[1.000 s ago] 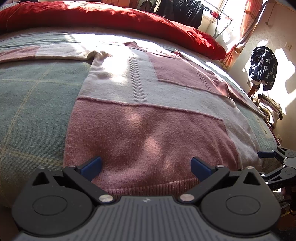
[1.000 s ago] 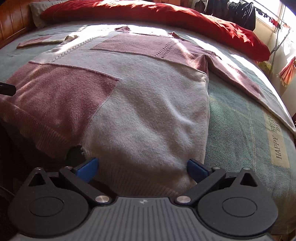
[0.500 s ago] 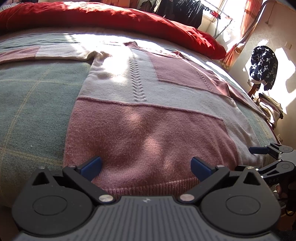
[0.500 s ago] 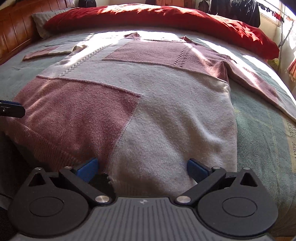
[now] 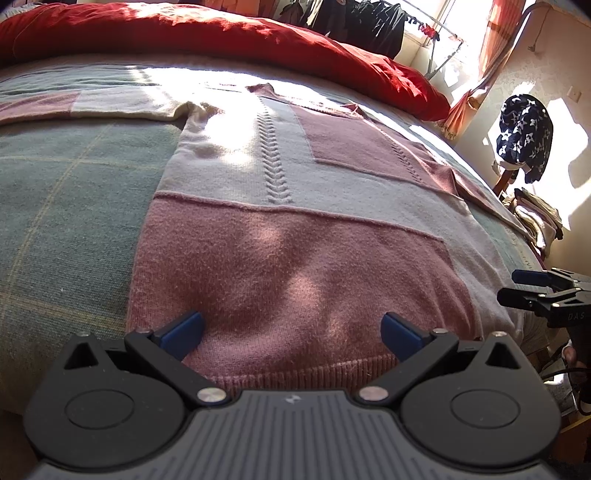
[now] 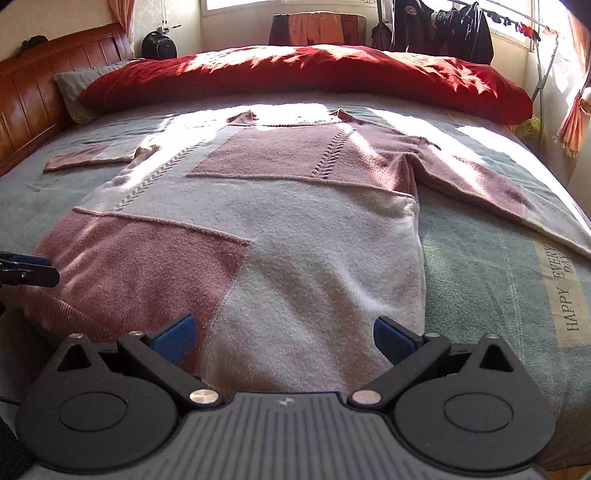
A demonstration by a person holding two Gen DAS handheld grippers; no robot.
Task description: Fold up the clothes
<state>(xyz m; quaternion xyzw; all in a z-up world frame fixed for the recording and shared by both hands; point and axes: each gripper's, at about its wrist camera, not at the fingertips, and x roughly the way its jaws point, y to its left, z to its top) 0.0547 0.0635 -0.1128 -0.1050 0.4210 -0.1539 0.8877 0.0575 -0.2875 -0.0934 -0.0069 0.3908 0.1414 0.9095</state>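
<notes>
— Where did the sweater lie?

— The pink-and-cream patchwork sweater [image 5: 295, 229] lay flat, front up, on the green plaid blanket [image 5: 74, 206] covering the bed, its ribbed hem at the near edge and its neck toward the far red duvet [image 6: 295, 70]. One sleeve stretched out to the left, the other to the right.

— And your claws?

— My left claw [image 5: 291, 328] hovered spread wide over the pink panel near the hem, blue fingertips [image 5: 183, 328] well apart, pinching nothing. My right claw [image 6: 282, 334] was spread just as wide over the cream panel at the hem's right part, also holding nothing. Each claw showed at the edge of the other's view.

— What else was in the room?

— A wooden headboard [image 6: 26, 88] stood at far left, dark garments hung on a rack [image 6: 443, 29] by the sunlit window, and a star-print cloth [image 5: 524, 140] was draped at the right.
</notes>
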